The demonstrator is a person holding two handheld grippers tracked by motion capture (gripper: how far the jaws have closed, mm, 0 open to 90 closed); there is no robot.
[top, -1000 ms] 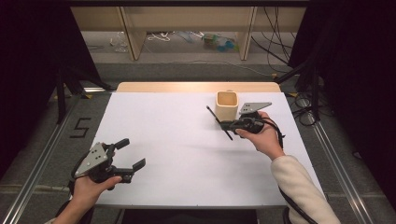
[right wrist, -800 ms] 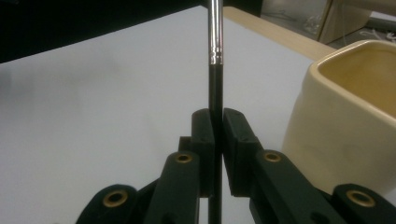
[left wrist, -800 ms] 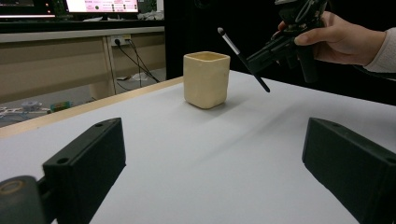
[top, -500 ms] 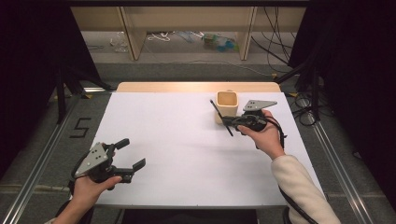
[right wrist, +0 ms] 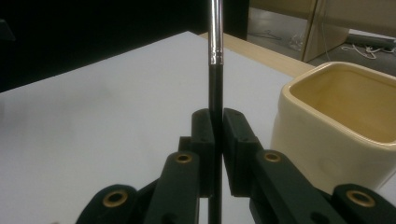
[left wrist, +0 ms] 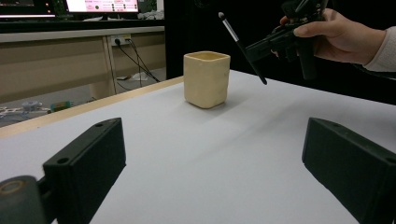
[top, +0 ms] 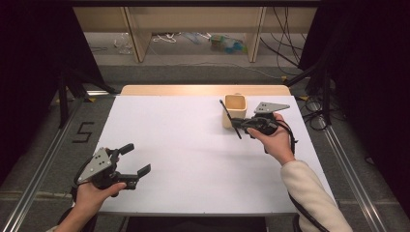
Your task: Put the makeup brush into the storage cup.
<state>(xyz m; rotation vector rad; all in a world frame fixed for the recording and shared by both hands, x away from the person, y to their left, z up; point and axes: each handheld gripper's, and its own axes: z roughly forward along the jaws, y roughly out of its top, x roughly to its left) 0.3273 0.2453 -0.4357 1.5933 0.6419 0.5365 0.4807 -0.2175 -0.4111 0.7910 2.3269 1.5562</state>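
The brush [top: 230, 119] is sitting clamped between the closed jaws of the right tongs [top: 237, 123], slanting in the air above the white surface [top: 193, 145], its tip toward eleven o'clock and its handle end toward five o'clock in the high view. It is hanging just beside the cream cup [top: 235, 107], at the cup's seven o'clock. The cup is standing upright at the surface's one o'clock. The left tongs [top: 138, 160] are hovering at seven o'clock, jaws spread wide and gripping nothing.
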